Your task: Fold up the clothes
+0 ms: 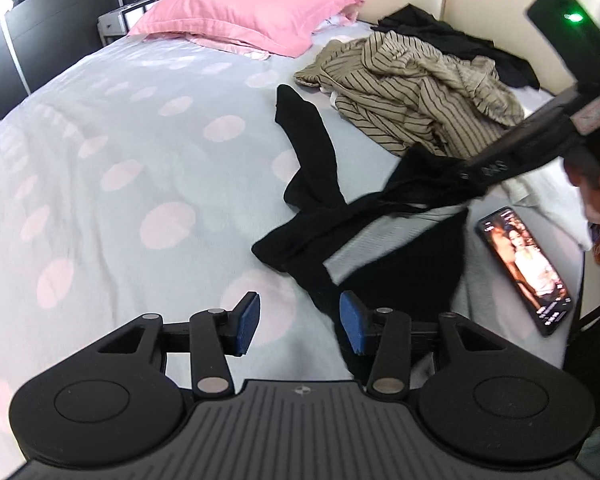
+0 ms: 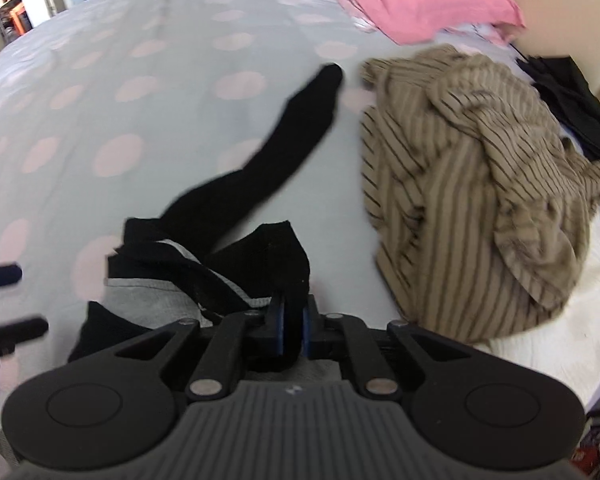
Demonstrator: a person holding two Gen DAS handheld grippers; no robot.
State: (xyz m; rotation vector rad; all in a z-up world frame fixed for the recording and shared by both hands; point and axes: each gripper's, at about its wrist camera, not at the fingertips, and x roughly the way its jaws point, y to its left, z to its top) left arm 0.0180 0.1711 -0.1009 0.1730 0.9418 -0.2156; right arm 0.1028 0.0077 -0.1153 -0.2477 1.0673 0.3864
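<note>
Judging by the bed (image 1: 100, 152), folding has barely begun: the right tool (image 2: 293, 326) is clamped on the black garment (image 2: 260, 184) sprawled unfolded mid-bed, the left tool (image 1: 298, 320) gapes empty, and the striped shirt (image 1: 412, 92) lies crumpled.

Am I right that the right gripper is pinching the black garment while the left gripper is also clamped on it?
Not quite. The right gripper is indeed shut on the black garment, but the left gripper is open, nothing between its fingers. The left wrist view shows this, with the garment lying ahead on the bed sheet.
</note>
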